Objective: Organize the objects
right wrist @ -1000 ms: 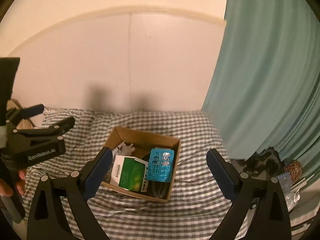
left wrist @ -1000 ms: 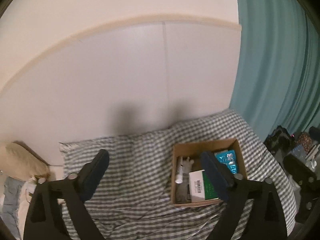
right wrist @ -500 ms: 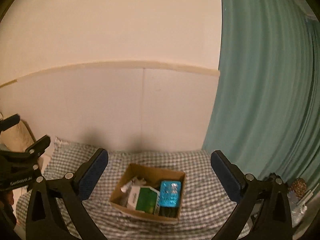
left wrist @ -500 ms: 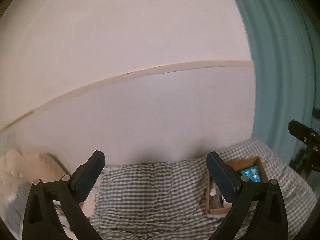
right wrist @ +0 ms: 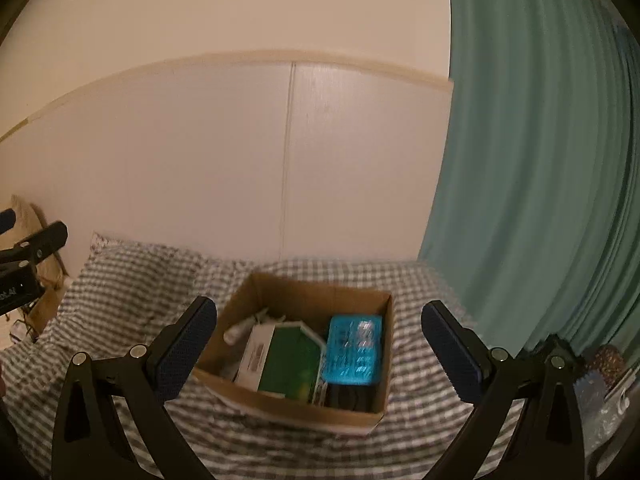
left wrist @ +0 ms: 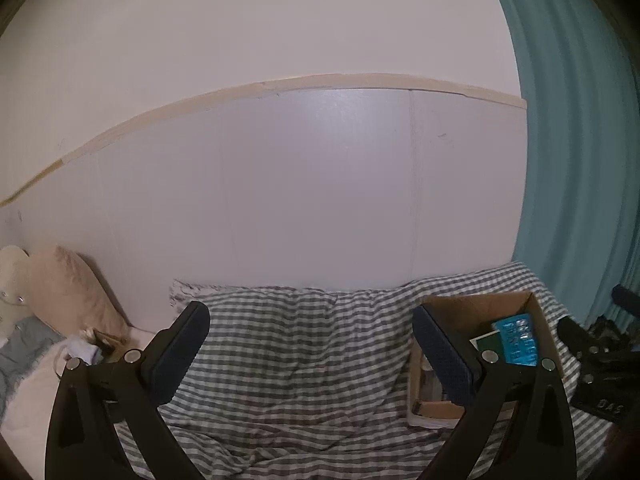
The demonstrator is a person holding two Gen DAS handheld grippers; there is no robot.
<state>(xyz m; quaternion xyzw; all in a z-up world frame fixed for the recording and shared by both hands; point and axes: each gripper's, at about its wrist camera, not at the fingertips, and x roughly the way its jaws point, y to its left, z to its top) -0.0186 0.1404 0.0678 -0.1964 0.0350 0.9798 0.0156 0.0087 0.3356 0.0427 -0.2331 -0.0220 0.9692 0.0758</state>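
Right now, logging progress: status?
Both tongs, left and right, open, empty. Cardboard box on checked cloth, already holding items. Nothing in the way.

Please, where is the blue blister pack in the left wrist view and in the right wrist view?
Left wrist: blue blister pack at lower right, inside the cardboard box, beside the right finger.
Right wrist: low centre, in the box's right half.
Shared landmark: the teal curtain on the right.
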